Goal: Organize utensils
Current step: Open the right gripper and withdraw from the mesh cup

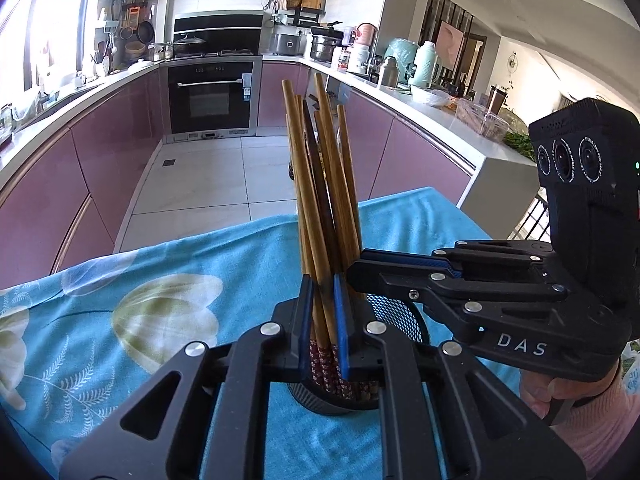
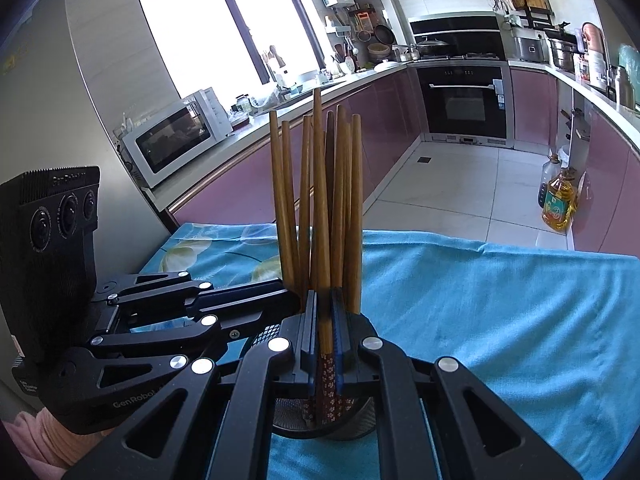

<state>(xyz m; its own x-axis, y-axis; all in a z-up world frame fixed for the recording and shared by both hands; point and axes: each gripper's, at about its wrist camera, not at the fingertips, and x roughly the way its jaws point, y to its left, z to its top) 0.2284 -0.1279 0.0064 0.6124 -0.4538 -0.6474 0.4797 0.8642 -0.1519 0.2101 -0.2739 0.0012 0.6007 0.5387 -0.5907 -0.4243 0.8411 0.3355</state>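
Item: chopsticks (image 1: 320,184), a bundle standing nearly upright and fanning slightly at the top, centre of both wrist views. Most are light brown wood with round shafts; 1 is dark brown. The lower ends carry a dark red band with a small white flower print (seen low in the frame, between the blue pads). Their tips stand at uneven heights.

Container: black mesh holder (image 1: 394,318), round, wire-lattice wall, standing on the cloth at lower centre. The chopstick ends reach down into it.

Left gripper (image 1: 323,320): black, blue-lined fingers (image 1: 341,320), pinched on several chopsticks just above the holder's rim. In the right wrist view it enters from the lower left (image 2: 296,300), its fingertips at the bundle.

Right gripper (image 2: 325,324): same make, jaws pressed on about 1 chopstick at the floral band. In the left wrist view it comes in from the right (image 1: 356,266), its tips touching the bundle; a hand (image 1: 560,394) in a pink sleeve holds its grip.

Support: table under a turquoise cloth (image 2: 500,320) with a pale flower-and-leaf print toward the left.

Surroundings: kitchen with mauve cabinets (image 1: 112,160), built-in oven (image 1: 211,96) at upper centre, white microwave (image 2: 176,136), cooking oil bottle (image 2: 560,200) on the floor at right.
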